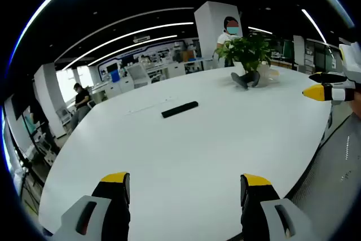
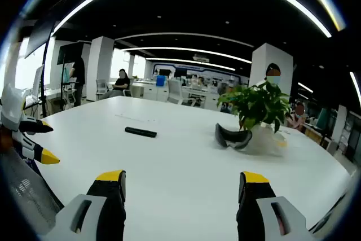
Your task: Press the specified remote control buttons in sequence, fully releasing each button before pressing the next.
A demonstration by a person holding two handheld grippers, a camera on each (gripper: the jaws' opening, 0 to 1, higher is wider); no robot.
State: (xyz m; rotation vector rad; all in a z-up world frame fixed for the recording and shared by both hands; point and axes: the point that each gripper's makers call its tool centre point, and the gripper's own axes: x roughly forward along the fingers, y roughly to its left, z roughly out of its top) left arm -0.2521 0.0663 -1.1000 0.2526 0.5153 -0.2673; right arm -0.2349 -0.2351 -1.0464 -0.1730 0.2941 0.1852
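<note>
Open-plan office space stretched behind a large white desk [image 1: 186, 156], with long ceiling light strips, white pillars and rows of workstations where several people sat or stood. On the desk lay a slim black remote control [image 1: 180, 109], flat and alone on the bare surface toward the far side, well apart from both grippers; in the right gripper view it [image 2: 140, 132] sat left of centre. Farther along the desk stood a leafy green potted plant [image 1: 248, 52], and just in front of its base rested a dark curved object [image 2: 233, 137] whose nature could not be told. The left gripper [image 1: 186, 187] hung above the near part of the desk with its yellow-tipped jaws spread wide and nothing between them. The right gripper [image 2: 183, 185] likewise hovered over the desk, its jaws wide apart and empty. Each gripper showed at the edge of the other's view: the right gripper at the right side of the left gripper view, the left gripper at the left side of the right gripper view. Neither gripper touched the remote control.
</note>
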